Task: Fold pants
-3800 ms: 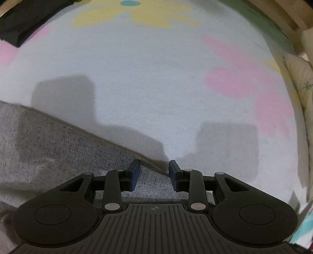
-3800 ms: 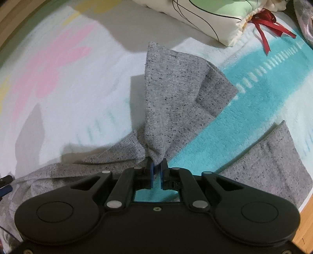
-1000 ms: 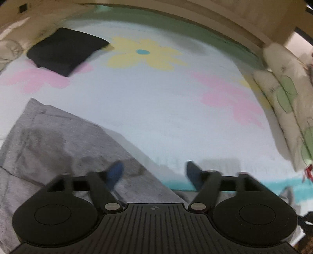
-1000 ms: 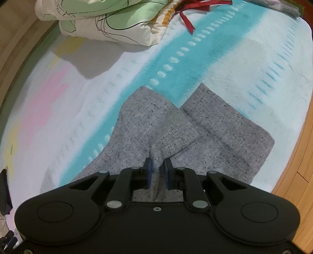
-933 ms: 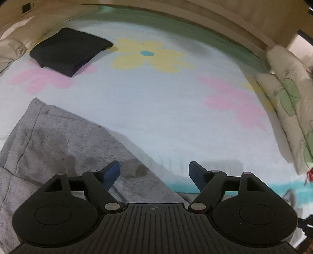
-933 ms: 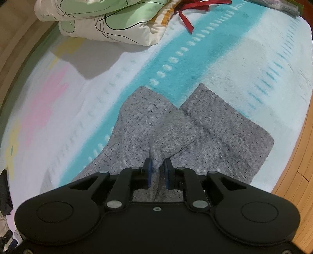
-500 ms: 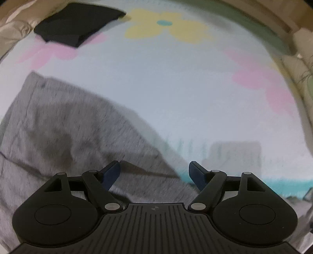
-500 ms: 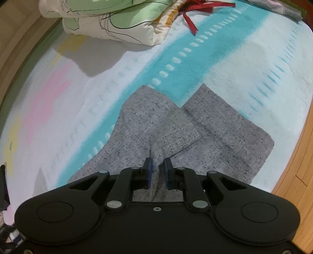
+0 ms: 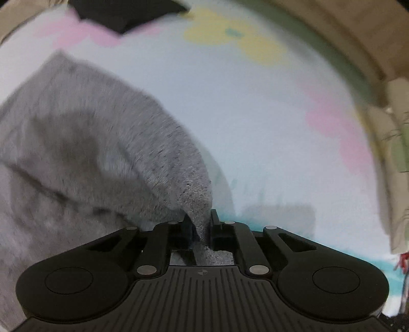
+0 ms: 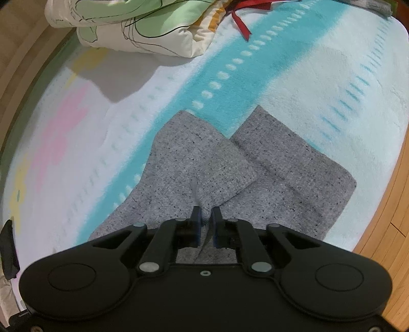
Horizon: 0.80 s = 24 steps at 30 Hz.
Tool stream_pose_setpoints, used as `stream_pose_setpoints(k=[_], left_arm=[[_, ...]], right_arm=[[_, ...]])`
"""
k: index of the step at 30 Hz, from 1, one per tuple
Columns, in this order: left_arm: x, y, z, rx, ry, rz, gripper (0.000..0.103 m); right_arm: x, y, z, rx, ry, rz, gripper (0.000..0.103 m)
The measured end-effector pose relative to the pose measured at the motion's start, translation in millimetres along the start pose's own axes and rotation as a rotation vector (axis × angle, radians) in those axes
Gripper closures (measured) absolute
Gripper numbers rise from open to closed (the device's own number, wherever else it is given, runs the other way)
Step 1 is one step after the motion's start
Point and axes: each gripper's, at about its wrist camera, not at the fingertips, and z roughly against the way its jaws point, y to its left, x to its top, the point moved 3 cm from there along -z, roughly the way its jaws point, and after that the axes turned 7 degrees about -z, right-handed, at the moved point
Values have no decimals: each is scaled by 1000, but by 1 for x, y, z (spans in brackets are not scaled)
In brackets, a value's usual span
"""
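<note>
Both grippers now grasp the pants (image 9: pixel 76 143): left gripper (image 9: pixel 200 224), wide a moment ago, is closing on a raised fold; right gripper (image 10: pixel 206 217) stays clenched on cloth, ready to fold.

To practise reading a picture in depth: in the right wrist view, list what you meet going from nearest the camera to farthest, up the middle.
Right claw → grey pants → turquoise stripe of the blanket → red ribbon.
</note>
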Motion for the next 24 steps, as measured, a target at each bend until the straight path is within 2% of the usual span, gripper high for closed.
stream_pose_setpoints(k=[4, 7, 11, 13, 15, 17, 20, 22, 24], left_arm=[[10, -2, 37, -20, -123, -33, 93], [13, 3, 71, -73, -213, -7, 93], [-13, 16, 123, -143, -350, -15, 93], [-35, 29, 135, -165, -370, -17, 93], [-59, 39, 131, -175, -350, -3, 93], [-88, 47, 116, -151, -277, -12, 93], [-119, 58, 79, -133, -129, 50, 93], [-125, 60, 62, -114, -73, 65, 93], [-129, 62, 55, -97, -46, 54, 93]], right_arm=[[4, 20, 10, 44, -10, 21, 92], [13, 51, 33, 115, -71, 81, 93], [20, 75, 91, 310, -204, 133, 93], [16, 71, 112, 351, -247, 153, 93], [9, 57, 117, 324, -249, 145, 93], [0, 35, 106, 267, -216, 129, 93], [-12, -1, 66, 92, -118, 85, 93], [-15, -15, 36, -25, -21, 57, 93], [-17, -19, 18, -74, 18, 49, 94]])
